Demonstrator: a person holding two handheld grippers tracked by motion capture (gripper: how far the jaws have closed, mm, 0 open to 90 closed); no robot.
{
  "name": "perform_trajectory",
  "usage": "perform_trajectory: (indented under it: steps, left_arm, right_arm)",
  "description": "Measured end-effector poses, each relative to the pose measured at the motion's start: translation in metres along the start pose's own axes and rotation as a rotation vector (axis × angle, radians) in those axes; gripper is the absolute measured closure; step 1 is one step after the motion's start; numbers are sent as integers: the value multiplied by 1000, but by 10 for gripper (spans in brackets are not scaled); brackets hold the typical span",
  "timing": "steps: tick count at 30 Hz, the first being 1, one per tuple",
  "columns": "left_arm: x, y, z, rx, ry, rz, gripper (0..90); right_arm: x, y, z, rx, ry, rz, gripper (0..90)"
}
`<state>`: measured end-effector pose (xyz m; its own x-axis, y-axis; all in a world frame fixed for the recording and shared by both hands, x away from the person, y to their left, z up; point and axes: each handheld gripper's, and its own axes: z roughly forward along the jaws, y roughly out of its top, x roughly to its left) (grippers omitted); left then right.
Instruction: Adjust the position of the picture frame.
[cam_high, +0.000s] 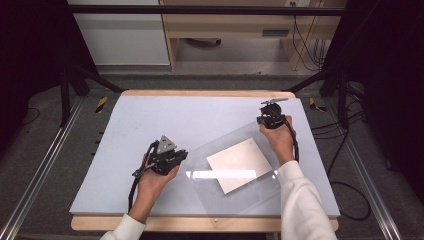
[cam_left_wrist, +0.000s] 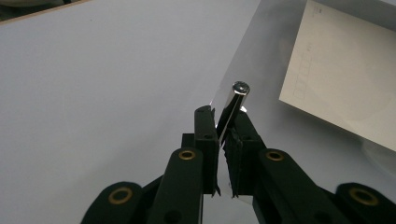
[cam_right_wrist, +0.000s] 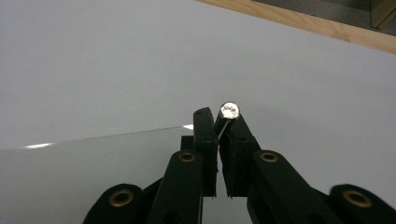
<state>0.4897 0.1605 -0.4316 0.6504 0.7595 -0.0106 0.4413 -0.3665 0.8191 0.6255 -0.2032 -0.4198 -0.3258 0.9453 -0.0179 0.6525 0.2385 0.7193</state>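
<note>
A clear plastic sheet (cam_high: 250, 195) lies over the right half of a pale grey mat (cam_high: 150, 120), with a cream card (cam_high: 239, 165) under or in it. My left gripper (cam_high: 184, 156) is shut on the sheet's left corner. In the left gripper view the jaws (cam_left_wrist: 224, 123) pinch the edge beside a shiny metal stud (cam_left_wrist: 237, 95), and the card (cam_left_wrist: 345, 79) lies to the right. My right gripper (cam_high: 264, 121) is shut on the far right corner. In the right gripper view it (cam_right_wrist: 223, 126) holds the sheet (cam_right_wrist: 93, 172) by a second stud (cam_right_wrist: 229, 110).
The mat rests on a wooden table (cam_high: 200, 93) whose far edge shows in the right gripper view (cam_right_wrist: 299, 21). Black frame posts (cam_high: 65, 85) stand at both sides, and cables (cam_high: 345, 165) trail on the floor to the right. The mat's left half is bare.
</note>
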Motion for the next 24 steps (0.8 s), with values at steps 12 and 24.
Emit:
perform_trajectory:
  steps: [12,24]
  left_arm:
    - [19,14,-10,40,-43,24,823]
    - [48,21,-26,42,-54,22,817]
  right_arm:
    - [8,5,-17,5,-4,-25,858]
    - [25,14,-26,-2,12,-65,858]
